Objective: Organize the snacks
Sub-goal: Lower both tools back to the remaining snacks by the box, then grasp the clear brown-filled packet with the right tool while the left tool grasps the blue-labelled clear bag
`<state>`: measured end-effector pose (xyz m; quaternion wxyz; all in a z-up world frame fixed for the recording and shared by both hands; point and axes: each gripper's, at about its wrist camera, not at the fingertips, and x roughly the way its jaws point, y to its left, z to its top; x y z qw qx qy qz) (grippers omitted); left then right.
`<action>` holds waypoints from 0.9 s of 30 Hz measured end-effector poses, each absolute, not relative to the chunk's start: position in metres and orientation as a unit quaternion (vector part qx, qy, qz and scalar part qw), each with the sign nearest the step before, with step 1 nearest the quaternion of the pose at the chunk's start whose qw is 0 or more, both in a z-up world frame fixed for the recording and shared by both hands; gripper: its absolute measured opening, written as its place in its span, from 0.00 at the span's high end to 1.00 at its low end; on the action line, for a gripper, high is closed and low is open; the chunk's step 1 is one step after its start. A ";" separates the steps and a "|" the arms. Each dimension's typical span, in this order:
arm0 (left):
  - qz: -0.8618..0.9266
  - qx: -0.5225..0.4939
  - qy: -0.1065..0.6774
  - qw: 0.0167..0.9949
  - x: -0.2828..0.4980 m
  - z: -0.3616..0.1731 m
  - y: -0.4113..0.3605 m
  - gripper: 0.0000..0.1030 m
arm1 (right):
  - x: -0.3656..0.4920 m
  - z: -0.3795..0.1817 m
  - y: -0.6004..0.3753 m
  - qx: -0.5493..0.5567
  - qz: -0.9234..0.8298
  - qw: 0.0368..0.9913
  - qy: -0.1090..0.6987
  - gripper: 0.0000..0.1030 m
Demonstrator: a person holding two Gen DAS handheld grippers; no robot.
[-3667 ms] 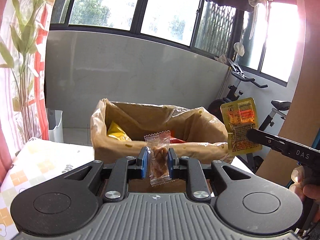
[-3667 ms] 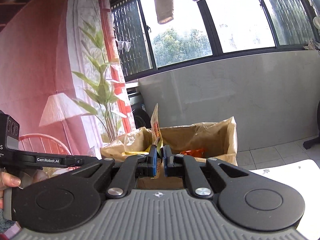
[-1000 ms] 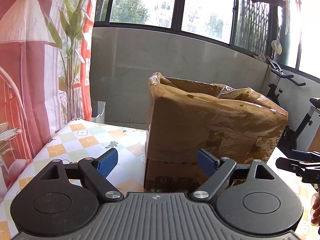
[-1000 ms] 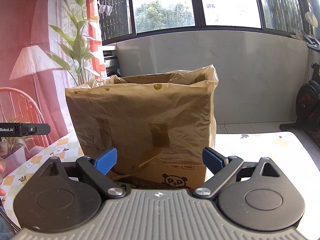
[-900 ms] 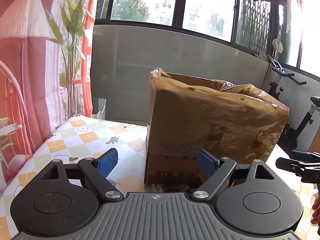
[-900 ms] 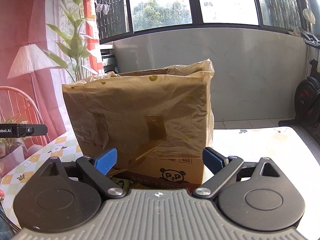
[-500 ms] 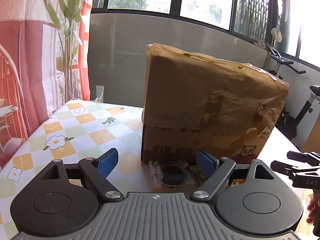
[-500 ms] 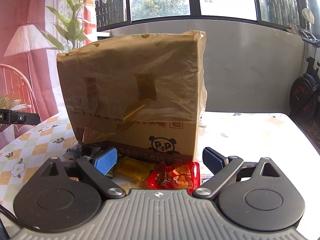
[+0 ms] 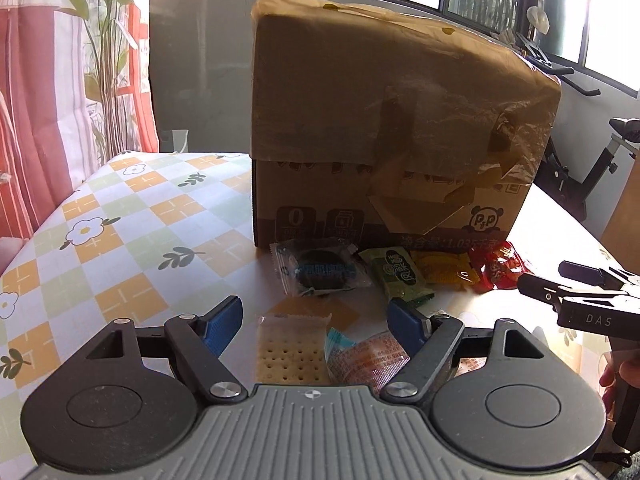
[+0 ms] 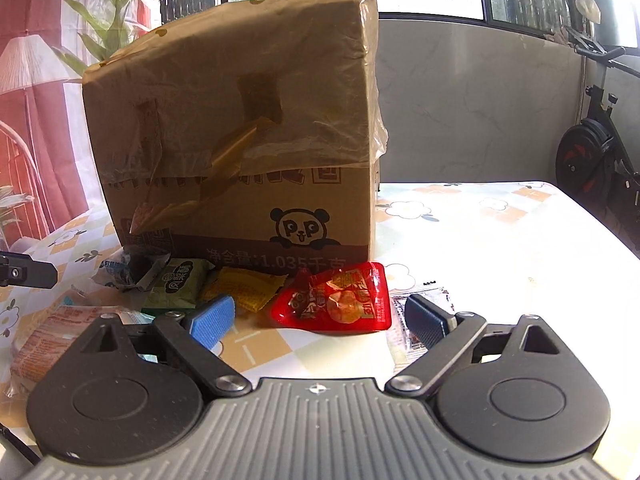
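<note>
A tall cardboard box (image 9: pixel 380 132) lined with a brown bag stands on the table; it also shows in the right wrist view (image 10: pixel 240 132). Snack packets lie in front of it: a dark cookie pack (image 9: pixel 318 270), a green pack (image 9: pixel 400 276), a yellow pack (image 9: pixel 444 270), a red pack (image 9: pixel 498 264), a cracker pack (image 9: pixel 294 344) and an orange-printed clear pack (image 9: pixel 368 360). My left gripper (image 9: pixel 316 320) is open just above the cracker and orange-printed packs. My right gripper (image 10: pixel 320 316) is open, low over the red pack (image 10: pixel 340 300).
The table wears a checked flower-print cloth (image 9: pixel 120 220). Red-and-white curtains and a plant (image 9: pixel 108 40) stand at the left. An exercise bike (image 10: pixel 596 140) stands at the right beyond the table edge. The right gripper shows in the left wrist view (image 9: pixel 536 280).
Both grippers let go of their packets over the box, opened, and came down to table level in front of the box. The loose packets are now in view.
</note>
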<state>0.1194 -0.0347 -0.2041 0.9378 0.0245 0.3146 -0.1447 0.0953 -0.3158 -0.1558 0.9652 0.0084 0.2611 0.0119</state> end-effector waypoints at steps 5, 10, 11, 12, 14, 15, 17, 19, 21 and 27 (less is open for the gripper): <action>-0.138 0.021 0.319 0.937 0.123 -0.207 -0.035 0.21 | 0.095 -0.156 -0.314 0.003 0.009 0.965 0.262 0.09; -0.128 0.005 0.320 0.939 0.130 -0.206 -0.031 0.24 | 0.097 -0.155 -0.316 0.004 0.010 0.963 0.268 0.13; -0.126 0.005 0.320 0.939 0.131 -0.206 -0.031 0.24 | 0.099 -0.154 -0.318 0.006 0.009 0.963 0.271 0.15; -0.125 0.003 0.321 0.939 0.133 -0.206 -0.031 0.24 | 0.100 -0.153 -0.320 0.007 0.001 0.961 0.275 0.16; -0.123 -0.002 0.322 0.939 0.137 -0.205 -0.030 0.24 | 0.105 -0.152 -0.324 -0.007 -0.020 0.957 0.288 0.18; -0.121 -0.006 0.321 0.939 0.139 -0.204 -0.029 0.24 | 0.107 -0.150 -0.327 -0.011 -0.026 0.956 0.291 0.19; -0.120 -0.011 0.318 0.940 0.142 -0.204 -0.028 0.24 | 0.112 -0.148 -0.338 -0.013 -0.033 0.954 0.298 0.23; -0.118 -0.014 0.315 0.941 0.144 -0.204 -0.029 0.24 | 0.117 -0.148 -0.349 -0.019 -0.049 0.950 0.308 0.31; -0.120 -0.015 0.317 0.941 0.145 -0.205 -0.030 0.24 | 0.122 -0.150 -0.359 -0.025 -0.054 0.944 0.324 0.36; -0.124 -0.014 0.324 0.938 0.147 -0.210 -0.031 0.24 | 0.132 -0.160 -0.371 -0.063 -0.035 0.931 0.358 0.36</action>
